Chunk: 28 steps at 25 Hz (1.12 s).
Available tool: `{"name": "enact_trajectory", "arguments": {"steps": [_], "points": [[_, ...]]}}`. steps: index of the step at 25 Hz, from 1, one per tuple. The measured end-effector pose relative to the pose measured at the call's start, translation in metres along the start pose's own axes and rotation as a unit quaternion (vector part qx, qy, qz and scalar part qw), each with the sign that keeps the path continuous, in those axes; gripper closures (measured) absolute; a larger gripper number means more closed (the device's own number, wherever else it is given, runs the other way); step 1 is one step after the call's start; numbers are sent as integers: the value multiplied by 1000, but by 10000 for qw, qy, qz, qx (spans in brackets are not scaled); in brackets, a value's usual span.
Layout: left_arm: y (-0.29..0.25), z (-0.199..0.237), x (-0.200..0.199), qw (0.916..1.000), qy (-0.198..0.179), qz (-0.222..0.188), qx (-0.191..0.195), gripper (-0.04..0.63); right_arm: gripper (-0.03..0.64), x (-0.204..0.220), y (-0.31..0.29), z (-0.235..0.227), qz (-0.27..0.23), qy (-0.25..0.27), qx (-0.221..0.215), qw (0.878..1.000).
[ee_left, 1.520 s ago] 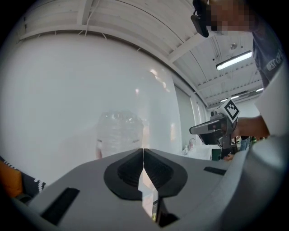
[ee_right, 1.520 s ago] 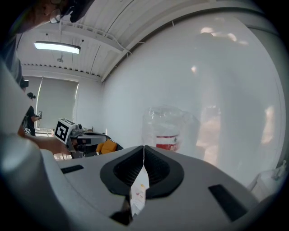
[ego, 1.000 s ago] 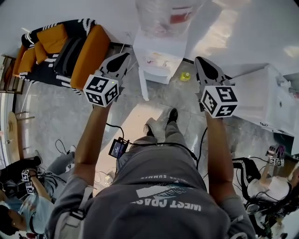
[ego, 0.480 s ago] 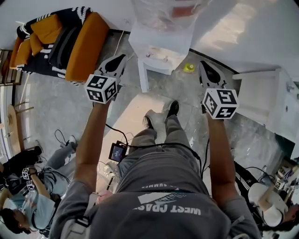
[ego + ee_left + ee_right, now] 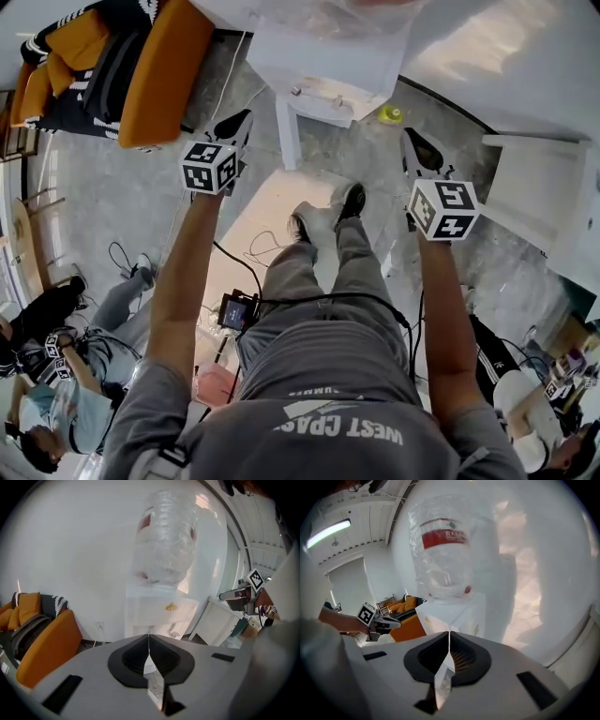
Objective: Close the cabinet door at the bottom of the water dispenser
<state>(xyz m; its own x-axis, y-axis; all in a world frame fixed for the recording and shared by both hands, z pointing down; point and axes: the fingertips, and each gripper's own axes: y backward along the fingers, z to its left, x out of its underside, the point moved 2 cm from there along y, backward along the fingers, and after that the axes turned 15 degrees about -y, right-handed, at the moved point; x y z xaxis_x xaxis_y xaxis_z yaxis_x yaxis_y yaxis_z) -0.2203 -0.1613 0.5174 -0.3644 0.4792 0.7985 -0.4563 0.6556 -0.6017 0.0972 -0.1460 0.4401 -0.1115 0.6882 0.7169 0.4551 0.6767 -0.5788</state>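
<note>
The white water dispenser [image 5: 323, 61] stands ahead of me at the top of the head view, a clear bottle [image 5: 164, 541] on top of it. Its bottom cabinet door [image 5: 288, 131] stands open, sticking out edge-on toward me. My left gripper [image 5: 244, 117] is shut and empty, held just left of the door's outer edge and apart from it. The right gripper [image 5: 411, 136] is also shut and empty, off to the right of the dispenser. In the left gripper view the jaws [image 5: 148, 637] meet in front of the dispenser body [image 5: 159, 611]. In the right gripper view the gripper [image 5: 449, 634] is shut below the bottle [image 5: 443, 550].
An orange sofa [image 5: 159, 66] with cushions stands left of the dispenser. A white cabinet [image 5: 539, 192] is at the right. A small yellow object [image 5: 390, 113] lies on the floor by the dispenser. People sit on the floor at lower left [image 5: 56, 375]. Cables trail behind my feet.
I have stepped closer to the dispenser, which now sits nearer the top of the head view. Both grippers moved forward with me and stayed shut.
</note>
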Motion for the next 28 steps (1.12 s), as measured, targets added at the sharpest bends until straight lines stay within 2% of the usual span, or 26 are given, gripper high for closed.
{"name": "enact_trajectory", "arguments": {"steps": [4,17,25,28], "points": [[-29,-2,39,9994,160,291,117,577,586,26,-20,-17,265,-59,91,9996],[-111,-9,151,9929,422,1080,256,576,586,72,-71,-64,392,-329,290,9983],[-145,-17,224,9833,911,1542,317,575,586,111,-85,-83,567,-426,455,9964],[-156,-21,250,9792,947,1762,339,575,586,126,-87,-88,659,-439,495,9956]]}}
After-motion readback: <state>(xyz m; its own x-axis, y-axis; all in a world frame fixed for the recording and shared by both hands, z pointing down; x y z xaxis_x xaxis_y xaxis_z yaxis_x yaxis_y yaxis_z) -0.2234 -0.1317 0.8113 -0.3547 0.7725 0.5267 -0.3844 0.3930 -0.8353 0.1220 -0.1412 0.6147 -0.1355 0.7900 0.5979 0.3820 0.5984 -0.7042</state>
